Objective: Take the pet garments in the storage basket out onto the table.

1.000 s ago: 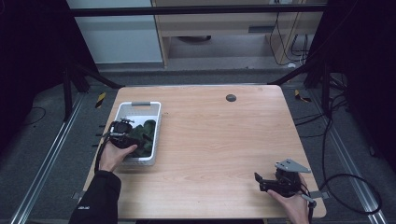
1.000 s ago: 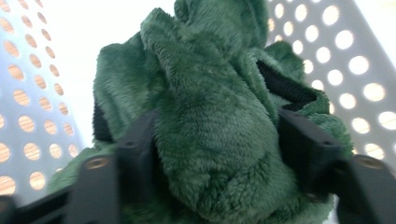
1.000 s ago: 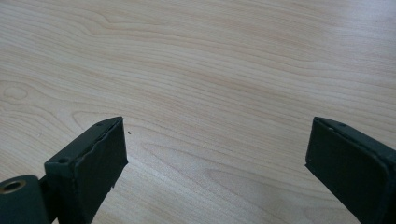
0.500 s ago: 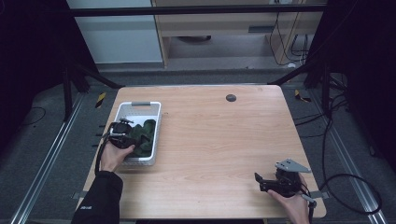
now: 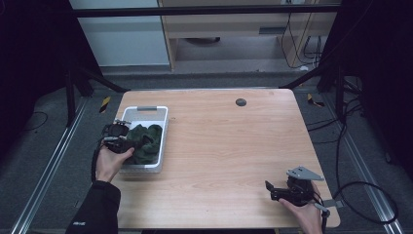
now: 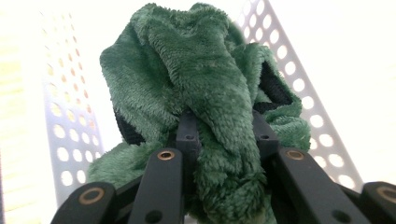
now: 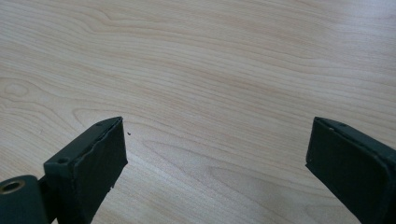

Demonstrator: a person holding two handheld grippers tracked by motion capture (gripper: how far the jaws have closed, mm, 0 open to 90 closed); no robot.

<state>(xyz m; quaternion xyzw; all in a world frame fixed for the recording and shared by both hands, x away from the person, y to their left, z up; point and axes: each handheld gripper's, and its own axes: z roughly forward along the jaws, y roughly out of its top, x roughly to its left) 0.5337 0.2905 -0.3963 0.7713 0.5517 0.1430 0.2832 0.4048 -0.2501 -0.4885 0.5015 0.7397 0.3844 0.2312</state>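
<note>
Pale wood grain covers the table (image 5: 224,146), which stands on a dark grey floor with black frame rails to either side and light cabinets beyond its far edge. At the left, the left gripper (image 5: 139,144) is closed on a fold of the green fleece cloth (image 5: 146,141); in the left gripper view its two black jaws stand close together with the plush pile pinched between them and bulging up above the tips (image 6: 224,130). The cloth (image 6: 196,79) lies bunched inside the white basket (image 5: 145,110), whose perforated walls (image 6: 65,126) rise on both sides of it in that view. The basket sits near the left edge of the table, its long side running away from the person. A hand (image 5: 111,163) in a dark sleeve holds this gripper from the near side of the basket, with a black cable looping beside the wrist. Well apart, near the front right corner, the right gripper (image 5: 269,189) rests low over bare wood, a grey three-cornered plate on top of it. Its jaws are spread wide in the right gripper view (image 7: 215,154), with nothing but tabletop between them. A small dark round disc (image 5: 240,102) lies near the far edge of the table.
</note>
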